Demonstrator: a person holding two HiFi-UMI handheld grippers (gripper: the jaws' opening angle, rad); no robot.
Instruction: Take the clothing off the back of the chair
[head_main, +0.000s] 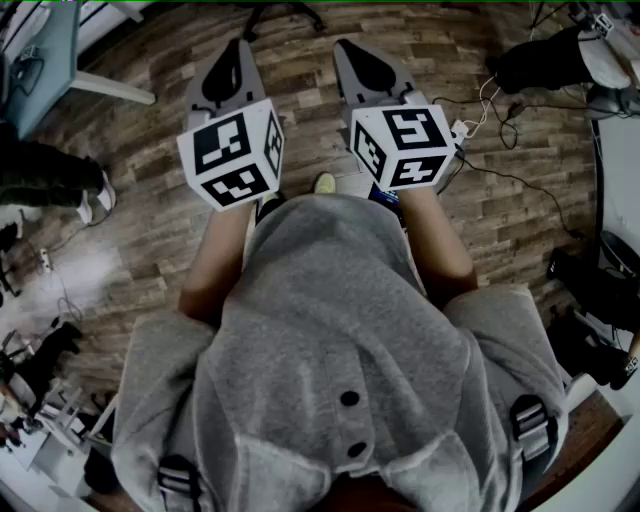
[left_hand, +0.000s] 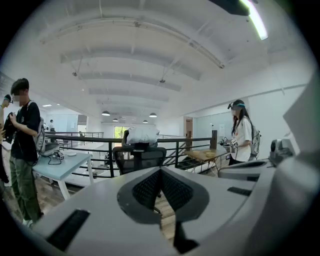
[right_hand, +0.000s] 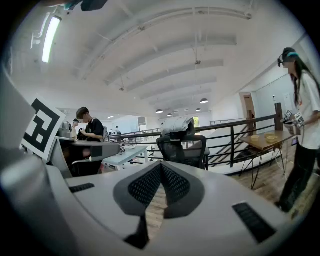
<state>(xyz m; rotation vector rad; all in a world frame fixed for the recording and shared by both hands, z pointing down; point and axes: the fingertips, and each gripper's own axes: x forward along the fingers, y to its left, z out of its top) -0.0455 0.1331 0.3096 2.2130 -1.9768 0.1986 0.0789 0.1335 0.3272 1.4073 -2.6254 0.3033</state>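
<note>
The left tongs (left_hand: 160, 172) are pressed shut with nothing in them, and the right tongs (right_hand: 161, 167) are pressed shut and empty too. Both point forward and a little down, side by side, above the wooden floor (head_main: 300, 70). The clothing (left_hand: 142, 135) is a pale bundle lying over the top of the back of the black chair (left_hand: 140, 159). The chair stands well apart from the tongs, straight ahead, in front of a dark railing (left_hand: 195, 142). A light worktop (left_hand: 62, 167) is off to the left of the chair, and a person in a white top (left_hand: 243, 132) stands off to the right. I think this is the very first step: getting to the chair. Nothing has been touched yet. Next, the holder needs to walk close to the chair. Then at least one pair of tongs must open wide, go around a fold of the clothing, and pinch it. After that, the clothing should be lifted up, so it comes free of the chair top without catching.
</note>
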